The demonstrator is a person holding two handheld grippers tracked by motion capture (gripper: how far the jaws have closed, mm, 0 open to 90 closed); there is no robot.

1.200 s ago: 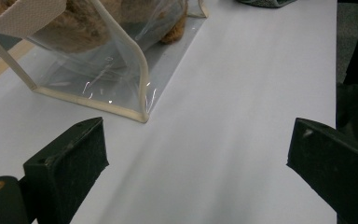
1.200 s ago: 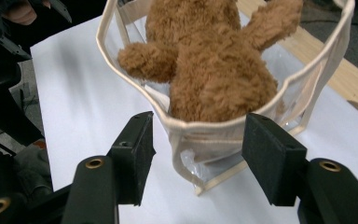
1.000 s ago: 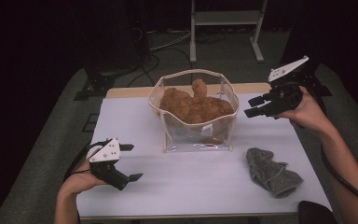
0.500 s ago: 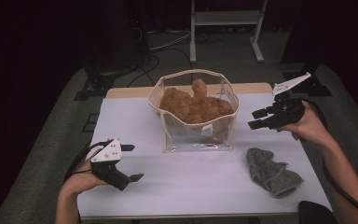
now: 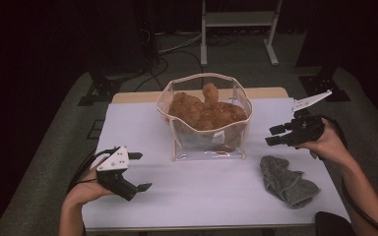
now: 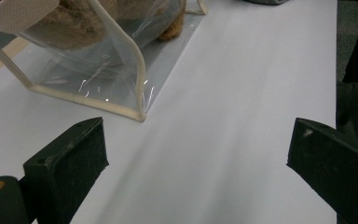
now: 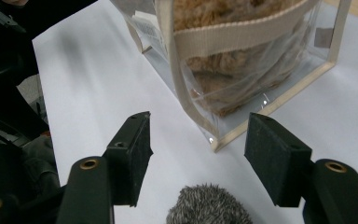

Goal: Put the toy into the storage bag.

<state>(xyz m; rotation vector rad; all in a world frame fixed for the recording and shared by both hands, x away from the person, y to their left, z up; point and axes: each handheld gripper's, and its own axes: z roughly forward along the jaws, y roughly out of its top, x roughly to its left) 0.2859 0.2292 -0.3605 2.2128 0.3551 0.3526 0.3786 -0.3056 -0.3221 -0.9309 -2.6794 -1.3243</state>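
right gripper [image 5: 274,136]: jaws apart, just been widening, nothing between them, above grey cloth [image 5: 288,181] | cloth: on table [image 5: 142,128], right of clear bag [image 5: 204,123] | left gripper [image 5: 139,171]: jaws wide, empty, near table's front left

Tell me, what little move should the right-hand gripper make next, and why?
Probably lower the right gripper onto the crumpled grey fuzzy cloth and close on it. Its jaws have just been opening, with nothing between them, and in the right gripper view the cloth lies just below them, beside the clear plastic bag holding a brown plush toy.
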